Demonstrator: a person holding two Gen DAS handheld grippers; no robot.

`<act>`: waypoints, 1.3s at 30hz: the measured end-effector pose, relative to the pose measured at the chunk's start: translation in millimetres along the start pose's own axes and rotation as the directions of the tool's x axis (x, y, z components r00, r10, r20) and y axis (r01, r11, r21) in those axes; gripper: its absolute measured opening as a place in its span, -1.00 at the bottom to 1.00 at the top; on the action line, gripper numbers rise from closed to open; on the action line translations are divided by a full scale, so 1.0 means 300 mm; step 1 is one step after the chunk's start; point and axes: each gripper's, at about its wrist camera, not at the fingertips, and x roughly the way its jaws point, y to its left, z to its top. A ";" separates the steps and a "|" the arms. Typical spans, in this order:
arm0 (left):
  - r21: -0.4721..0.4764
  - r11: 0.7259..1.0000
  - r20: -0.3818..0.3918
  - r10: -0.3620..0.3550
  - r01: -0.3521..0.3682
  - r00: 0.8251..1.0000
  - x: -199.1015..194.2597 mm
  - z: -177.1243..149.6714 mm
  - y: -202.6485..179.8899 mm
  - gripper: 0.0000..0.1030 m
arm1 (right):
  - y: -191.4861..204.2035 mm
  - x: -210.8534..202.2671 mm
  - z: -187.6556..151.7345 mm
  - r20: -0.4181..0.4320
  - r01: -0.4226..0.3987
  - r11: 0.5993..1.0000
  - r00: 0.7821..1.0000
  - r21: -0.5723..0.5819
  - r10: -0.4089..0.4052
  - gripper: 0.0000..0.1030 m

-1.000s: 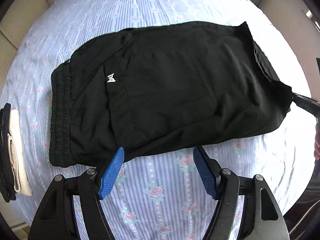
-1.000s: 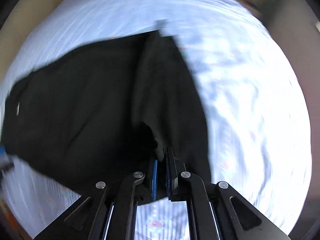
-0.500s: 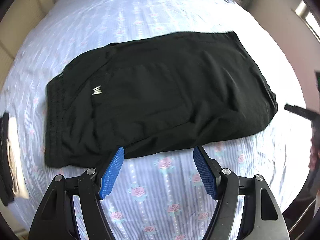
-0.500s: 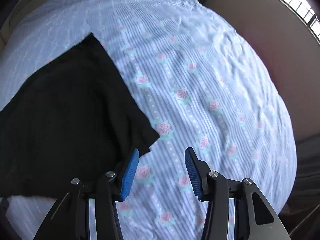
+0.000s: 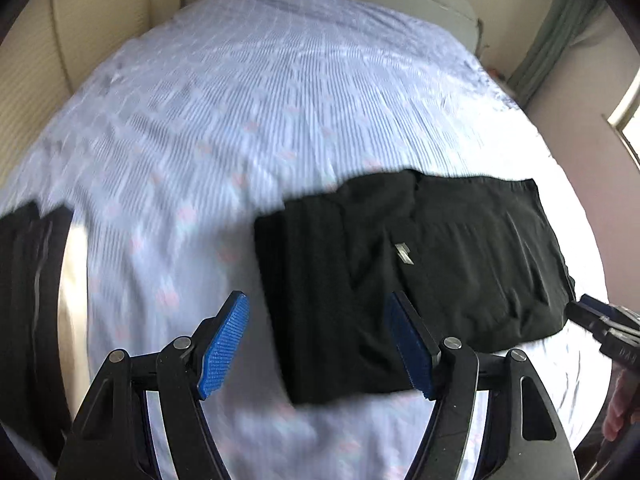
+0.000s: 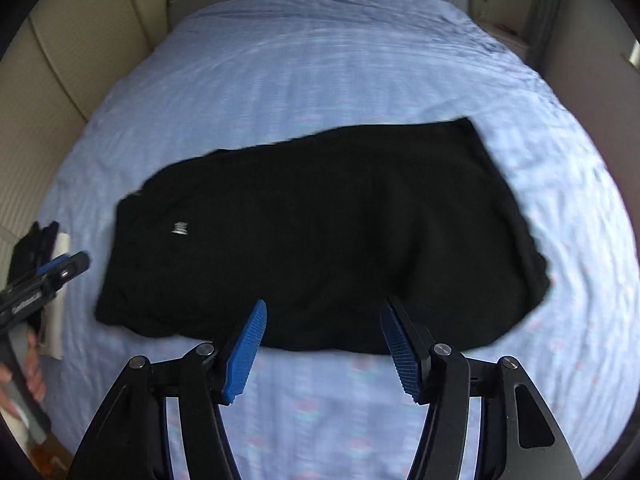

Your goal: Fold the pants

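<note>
Lying folded: black pants (image 6: 320,240) flat on the bed (image 6: 340,60)
Left gripper (image 5: 320,344): fingers apart, empty
Right gripper (image 6: 324,344): fingers apart, empty

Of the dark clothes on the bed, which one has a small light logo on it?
The black pants lying flat in the middle of the bed carry the logo. The folded dark pieces stacked at the bed's left edge show none.
</note>
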 end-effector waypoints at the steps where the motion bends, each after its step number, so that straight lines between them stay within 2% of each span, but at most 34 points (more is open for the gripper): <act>1: 0.002 1.000 0.001 -0.030 0.030 1.000 0.017 0.027 0.027 0.37 | 0.046 0.020 0.013 0.006 -0.025 1.000 1.000 0.003 0.025 0.17; 5: 0.007 0.990 -0.026 -0.137 0.138 0.990 0.119 0.145 0.101 0.34 | 0.208 0.097 0.067 -0.010 -0.097 0.995 0.995 0.030 0.097 0.17; 7: 0.004 0.984 -0.053 -0.179 0.179 0.982 0.175 0.182 0.114 0.29 | 0.247 0.132 0.089 -0.023 -0.108 0.994 0.994 0.031 0.108 0.17; 11: 0.025 0.981 -0.117 -0.190 0.194 0.975 0.296 0.217 0.114 0.08 | 0.270 0.146 0.088 -0.031 -0.094 0.995 0.995 0.026 0.094 0.17; 14: 0.046 0.978 -0.152 -0.196 0.205 0.969 0.342 0.210 0.095 -0.10 | 0.277 0.139 0.070 -0.043 -0.080 0.996 0.996 0.031 0.081 0.17; 15: 0.061 0.977 -0.149 -0.195 0.206 0.969 0.343 0.208 0.087 -0.10 | 0.274 0.137 0.064 -0.047 -0.077 0.996 0.996 0.033 0.079 0.17; 18: 0.090 0.978 -0.139 -0.174 0.188 0.975 0.345 0.202 0.071 -0.14 | 0.258 0.151 0.051 -0.070 -0.071 0.996 0.995 0.045 0.074 0.17; 19: 0.093 0.979 -0.145 -0.167 0.182 0.975 0.350 0.202 0.070 -0.41 | 0.259 0.162 0.055 -0.074 -0.075 0.996 0.994 0.050 0.078 0.17; 20: 0.095 0.983 -0.160 -0.142 0.159 0.977 0.357 0.204 0.073 -0.55 | 0.259 0.167 0.054 -0.080 -0.080 0.995 0.993 0.060 0.084 0.17; 22: 0.069 0.984 -0.156 -0.154 0.166 0.976 0.346 0.204 0.085 -0.59 | 0.263 0.163 0.052 -0.086 -0.087 0.993 0.992 0.075 0.094 0.17; 26: 0.017 0.990 -0.095 -0.139 0.141 0.986 0.266 0.192 0.116 -0.70 | 0.288 0.153 0.055 -0.082 -0.098 0.994 0.991 0.050 0.102 0.17; 31: -0.010 0.994 -0.062 -0.113 0.113 0.992 0.221 0.187 0.160 -0.74 | 0.321 0.149 0.072 -0.073 -0.108 0.994 0.991 0.018 0.109 0.17; 36: -0.070 0.993 -0.081 -0.104 0.098 0.991 0.260 0.172 0.220 -0.74 | 0.327 0.163 0.066 -0.077 -0.107 0.994 0.991 0.011 0.107 0.17; 39: -0.018 0.998 -0.106 -0.055 0.054 0.993 0.285 0.163 0.190 -0.69 | 0.315 0.173 0.057 -0.091 -0.114 0.993 0.989 0.031 0.116 0.17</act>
